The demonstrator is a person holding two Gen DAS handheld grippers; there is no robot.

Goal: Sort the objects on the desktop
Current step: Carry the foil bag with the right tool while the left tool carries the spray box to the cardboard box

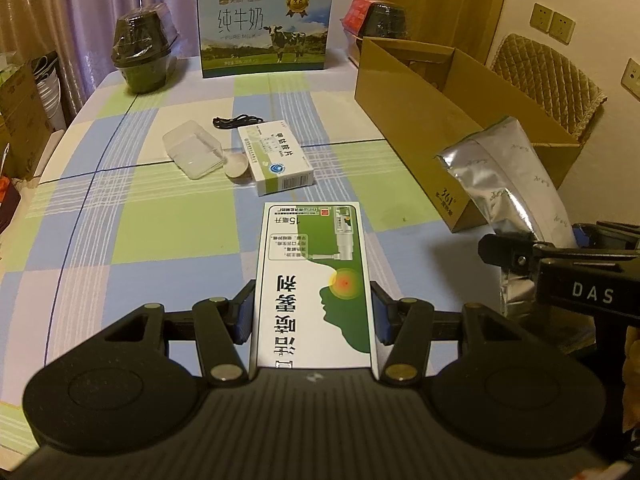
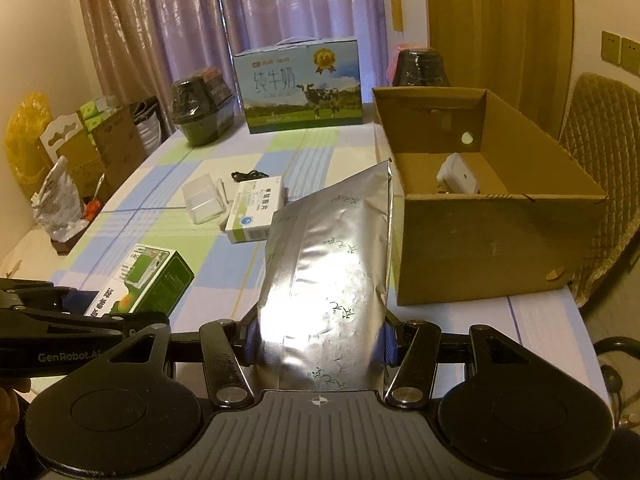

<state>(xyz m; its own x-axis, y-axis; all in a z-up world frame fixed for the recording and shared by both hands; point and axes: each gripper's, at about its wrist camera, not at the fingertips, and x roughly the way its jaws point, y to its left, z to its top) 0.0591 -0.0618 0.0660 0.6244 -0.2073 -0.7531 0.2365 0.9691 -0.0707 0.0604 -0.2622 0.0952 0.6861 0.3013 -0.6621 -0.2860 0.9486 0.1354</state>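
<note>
My left gripper [image 1: 312, 312] is shut on a green-and-white spray box [image 1: 314, 280], held lengthwise above the checked tablecloth; the same spray box [image 2: 140, 284] shows at the lower left of the right wrist view. My right gripper [image 2: 318, 336] is shut on a silver foil pouch [image 2: 332, 256], which stands upright beside the open cardboard box [image 2: 500, 236]. That foil pouch [image 1: 508, 184] appears at the right of the left wrist view. On the table lie a white medicine box [image 1: 276, 156], a clear plastic case [image 1: 192, 152] and a black cable [image 1: 236, 121].
The cardboard box [image 1: 408, 112] holds a white device [image 2: 458, 178]. A milk carton case [image 1: 264, 32] and two wrapped black pots [image 1: 142, 54] [image 2: 420, 68] stand at the far edge. A quilted chair [image 2: 600, 152] is on the right; boxes and bags [image 2: 80, 152] sit left.
</note>
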